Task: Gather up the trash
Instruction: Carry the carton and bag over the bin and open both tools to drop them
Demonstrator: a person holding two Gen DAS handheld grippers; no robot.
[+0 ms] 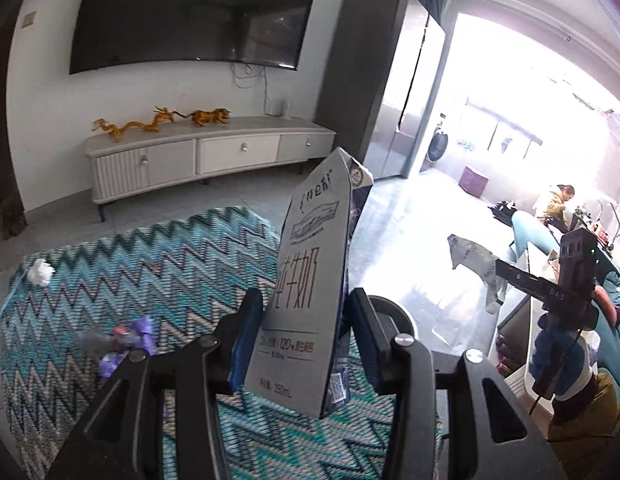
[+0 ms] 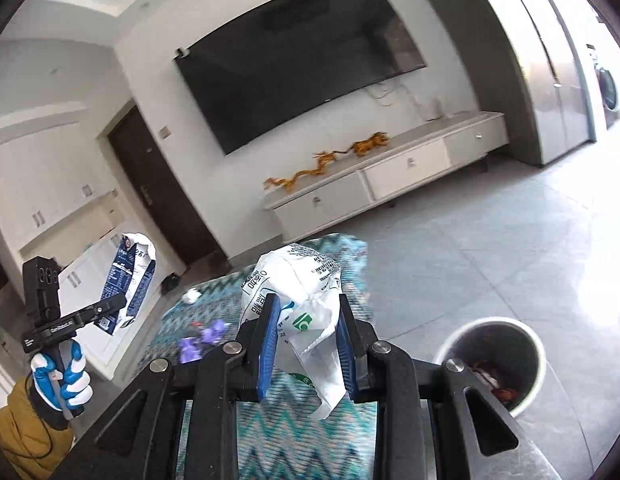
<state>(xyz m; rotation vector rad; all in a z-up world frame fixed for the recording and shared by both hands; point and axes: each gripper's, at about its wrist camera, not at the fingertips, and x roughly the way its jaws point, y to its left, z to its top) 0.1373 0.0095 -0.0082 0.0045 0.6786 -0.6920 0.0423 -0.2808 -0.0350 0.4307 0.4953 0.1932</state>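
My left gripper (image 1: 306, 340) is shut on a grey and blue milk carton (image 1: 310, 272), held upright above a teal zigzag rug (image 1: 110, 264). The right wrist view shows the same carton (image 2: 130, 280) at the left, gripped by a blue-and-white gloved hand (image 2: 66, 376). My right gripper (image 2: 308, 344) is shut on a crumpled white plastic bag (image 2: 298, 280) with green print. This bag (image 1: 473, 264) hangs at the right of the left wrist view. A white trash bin (image 2: 537, 356) holding some rubbish stands on the floor at the lower right, beside the right gripper.
On the rug lie a white tissue ball (image 1: 40, 272) and purple wrappers (image 1: 126, 340) around a small clear bottle. A white TV cabinet (image 1: 210, 152) with orange dragon figures stands under a wall TV. A tall fridge (image 1: 389, 92) stands to the right. A person (image 1: 557, 200) sits far right.
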